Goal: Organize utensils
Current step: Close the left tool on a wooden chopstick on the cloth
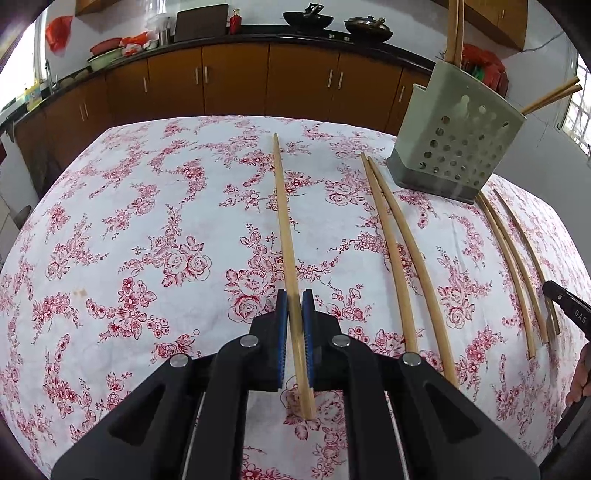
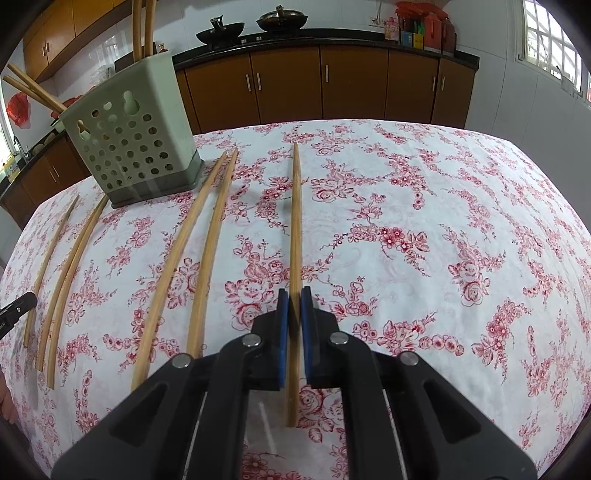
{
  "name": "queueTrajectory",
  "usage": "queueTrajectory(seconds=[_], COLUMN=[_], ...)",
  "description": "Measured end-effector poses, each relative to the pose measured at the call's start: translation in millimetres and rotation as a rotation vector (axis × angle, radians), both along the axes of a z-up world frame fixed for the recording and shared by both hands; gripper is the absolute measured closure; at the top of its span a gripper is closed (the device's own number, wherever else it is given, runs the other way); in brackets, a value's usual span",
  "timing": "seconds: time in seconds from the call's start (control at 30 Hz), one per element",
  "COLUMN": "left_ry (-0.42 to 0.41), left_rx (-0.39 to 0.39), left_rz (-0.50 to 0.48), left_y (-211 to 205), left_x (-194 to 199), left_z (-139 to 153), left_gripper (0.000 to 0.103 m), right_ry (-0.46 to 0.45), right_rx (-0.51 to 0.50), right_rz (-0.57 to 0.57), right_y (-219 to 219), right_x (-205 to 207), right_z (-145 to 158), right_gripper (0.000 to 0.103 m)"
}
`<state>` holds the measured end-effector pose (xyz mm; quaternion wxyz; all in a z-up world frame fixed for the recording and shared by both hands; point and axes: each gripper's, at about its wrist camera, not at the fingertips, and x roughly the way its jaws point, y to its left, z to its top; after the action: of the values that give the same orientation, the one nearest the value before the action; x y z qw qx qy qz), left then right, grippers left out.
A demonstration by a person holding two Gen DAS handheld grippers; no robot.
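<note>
In the left wrist view my left gripper [image 1: 294, 301] is shut on a wooden chopstick [image 1: 286, 229] that runs forward along the floral tablecloth [image 1: 147, 221]. In the right wrist view my right gripper [image 2: 294, 299] is shut on another wooden chopstick [image 2: 295, 229] lying the same way. A grey-green perforated utensil holder [image 1: 456, 144] stands at the far right of the left view and at the far left of the right view [image 2: 133, 136], with chopsticks standing in it. Several more chopsticks [image 1: 402, 258] lie on the cloth between the grippers; they also show in the right wrist view [image 2: 184, 266].
Brown kitchen cabinets [image 1: 236, 77] and a dark counter with woks [image 2: 280, 18] run behind the table. The table edge curves away at the far side. The tip of the other gripper shows at the view's edge [image 1: 565, 302].
</note>
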<state>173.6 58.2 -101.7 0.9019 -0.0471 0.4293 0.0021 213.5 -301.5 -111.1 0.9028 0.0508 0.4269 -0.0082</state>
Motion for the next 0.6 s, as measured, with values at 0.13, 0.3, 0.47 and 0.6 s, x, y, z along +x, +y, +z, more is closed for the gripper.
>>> queueTrajectory(seconds=[0.13, 0.3, 0.47, 0.6], left_ry=[0.001, 0.005, 0.006, 0.007], left_rx=[0.004, 0.054, 0.059, 0.070], left_rz=[-0.001, -0.012, -0.007, -0.007], left_y=[0, -6, -7, -11], left_x=[0, -3, -6, -13], left_z=[0, 0, 0, 0], left_gripper=[0.094, 0.094, 0.094, 0.094], right_ry=[0.001, 0.002, 0.002, 0.002], right_rx=[-0.004, -0.005, -0.007, 0.010], right_rz=[0.000, 0.002, 0.003, 0.004], right_y=[1, 1, 1, 1], right_x=[0, -5, -9, -15], right_z=[0, 0, 1, 0], right_gripper=[0.095, 0.095, 0.095, 0.095])
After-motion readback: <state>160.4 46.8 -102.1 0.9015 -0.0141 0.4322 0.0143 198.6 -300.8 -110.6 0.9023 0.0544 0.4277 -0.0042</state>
